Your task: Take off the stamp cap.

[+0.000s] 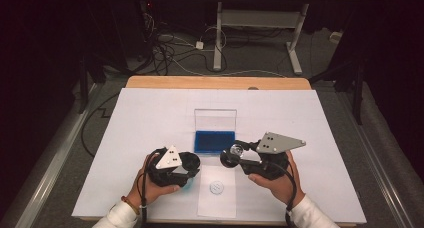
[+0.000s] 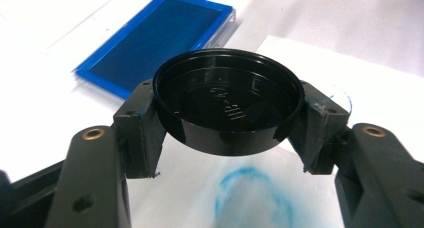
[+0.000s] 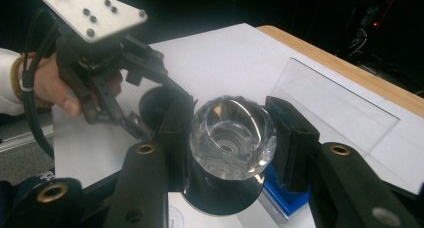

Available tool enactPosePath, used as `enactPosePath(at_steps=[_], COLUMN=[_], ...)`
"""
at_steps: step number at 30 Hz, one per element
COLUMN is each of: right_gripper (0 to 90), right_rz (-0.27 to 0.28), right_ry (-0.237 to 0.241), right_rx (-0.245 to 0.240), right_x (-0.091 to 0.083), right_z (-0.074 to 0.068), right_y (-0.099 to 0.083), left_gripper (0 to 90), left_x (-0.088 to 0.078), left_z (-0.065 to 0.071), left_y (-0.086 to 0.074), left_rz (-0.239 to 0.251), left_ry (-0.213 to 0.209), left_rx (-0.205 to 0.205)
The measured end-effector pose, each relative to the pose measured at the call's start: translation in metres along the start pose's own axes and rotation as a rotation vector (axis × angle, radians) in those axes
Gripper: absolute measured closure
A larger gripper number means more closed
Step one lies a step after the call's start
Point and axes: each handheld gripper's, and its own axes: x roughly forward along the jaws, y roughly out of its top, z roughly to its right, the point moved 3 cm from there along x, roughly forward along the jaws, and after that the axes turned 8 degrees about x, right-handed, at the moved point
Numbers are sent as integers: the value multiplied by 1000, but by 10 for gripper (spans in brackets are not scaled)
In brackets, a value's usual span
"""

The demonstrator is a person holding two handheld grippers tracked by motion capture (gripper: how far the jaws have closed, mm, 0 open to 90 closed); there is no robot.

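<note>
Item: stamp set in use, on a white-covered surface (image 1: 150,113) with a wooden far edge.

Left gripper (image 1: 186,172): jaws closed on a round black cap (image 2: 228,105), pinched at opposite points of its rim and carried hollow side up, a little above the paper. Blue smears on the jaw pads suggest earlier contact with ink. The cap is probably held aside to leave the stamp face bare.

Right gripper (image 1: 243,154): jaws closed on the faceted clear knob (image 3: 232,136) of a stamp whose black body (image 3: 222,193) hangs below the grip. The knob sits squarely between the pads, touching both. The stamp hovers just beside the near right corner of the ink pad, clear of the surface.

Ink pad (image 1: 214,141): blue, in a clear case with its lid (image 1: 215,119) standing open at the back; centre of the surface, just beyond both grippers. Open, presumably, for inking.

Paper slip (image 1: 217,195): a separate white sheet at the near edge, between the two hands, bearing one round printed mark (image 1: 216,187). In the left gripper view a blue ring smudge (image 2: 252,193) lies on the paper directly under the cap.

Judgement: cap and stamp are apart, one per gripper; either re-inking or capping comes next.
</note>
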Motion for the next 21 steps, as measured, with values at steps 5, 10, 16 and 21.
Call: enactPosePath(at_steps=[5, 10, 16, 21], right_gripper=[575, 576, 575, 575], right_rz=[-9, -12, -15, -21], right_ry=[-24, -39, -65, -87], right_rx=[4, 12, 15, 18], right_x=[-8, -13, -22, -31], right_z=[7, 14, 20, 25], right_y=[-3, -5, -7, -12], left_gripper=[367, 367, 366, 366], left_x=[-12, -23, -35, -46], left_z=[-4, -6, -8, -9], left_y=[-6, -9, -19, -28], left_rz=[10, 18, 27, 32], left_ry=[27, 52, 74, 92], left_rx=[-13, -13, -23, -43])
